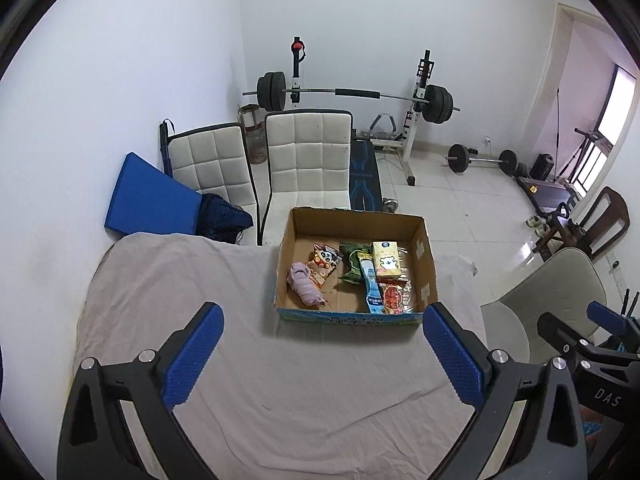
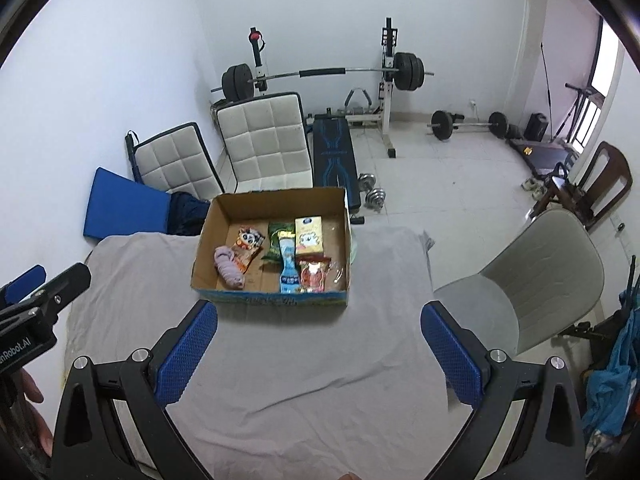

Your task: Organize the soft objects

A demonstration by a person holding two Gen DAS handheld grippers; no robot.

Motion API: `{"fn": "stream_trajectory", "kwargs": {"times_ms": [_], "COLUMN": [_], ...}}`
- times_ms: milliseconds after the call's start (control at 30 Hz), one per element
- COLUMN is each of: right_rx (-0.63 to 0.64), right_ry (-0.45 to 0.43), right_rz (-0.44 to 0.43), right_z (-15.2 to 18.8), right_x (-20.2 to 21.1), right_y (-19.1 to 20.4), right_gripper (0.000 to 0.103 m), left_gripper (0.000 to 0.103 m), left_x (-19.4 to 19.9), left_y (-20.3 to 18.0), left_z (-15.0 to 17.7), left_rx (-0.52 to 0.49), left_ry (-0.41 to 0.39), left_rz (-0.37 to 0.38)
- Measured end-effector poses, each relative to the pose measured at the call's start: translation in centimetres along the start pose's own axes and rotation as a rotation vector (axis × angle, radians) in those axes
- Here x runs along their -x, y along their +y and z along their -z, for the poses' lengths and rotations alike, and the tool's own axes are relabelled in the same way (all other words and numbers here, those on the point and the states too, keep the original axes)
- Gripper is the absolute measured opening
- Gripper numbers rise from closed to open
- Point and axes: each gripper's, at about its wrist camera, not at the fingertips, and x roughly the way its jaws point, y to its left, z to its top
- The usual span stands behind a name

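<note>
An open cardboard box (image 1: 426,256) (image 2: 208,224) stands on the far part of a table covered with a grey cloth (image 1: 280,392) (image 2: 312,380). In it lie a pink rolled cloth (image 1: 305,283) (image 2: 229,266), a panda snack bag (image 1: 322,266) (image 2: 247,249), a green bag (image 1: 352,266) (image 2: 276,245), a yellow tissue pack (image 1: 386,261) (image 2: 309,236), a blue pouch (image 1: 372,290) (image 2: 289,270) and a red packet (image 1: 394,298) (image 2: 314,276). My left gripper (image 1: 320,354) is open and empty, above the cloth in front of the box. My right gripper (image 2: 318,350) is open and empty, likewise short of the box.
Two white padded chairs (image 1: 306,156) (image 2: 264,140) stand behind the table, with a blue mat (image 1: 150,196) at the left. A beige chair (image 1: 560,296) (image 2: 552,280) is at the table's right. A barbell rack (image 1: 360,94) and weights stand on the far floor.
</note>
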Motion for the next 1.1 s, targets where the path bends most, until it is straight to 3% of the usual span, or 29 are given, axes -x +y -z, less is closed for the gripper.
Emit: {"fn": "stream_trajectory", "kwargs": {"times_ms": [1100], "right_rx": [0.020], "right_ry": [-0.038], "right_rz": [0.031], "right_z": [-1.4], "right_x": [-0.8], "right_y": [0.3], "right_gripper": [0.103], "left_gripper": [0.102], "left_x": [-1.1], "left_y": [-0.9], "left_z": [-0.5], "left_rx": [-0.010], "left_ry": [-0.010], "left_rz": [-0.018]}}
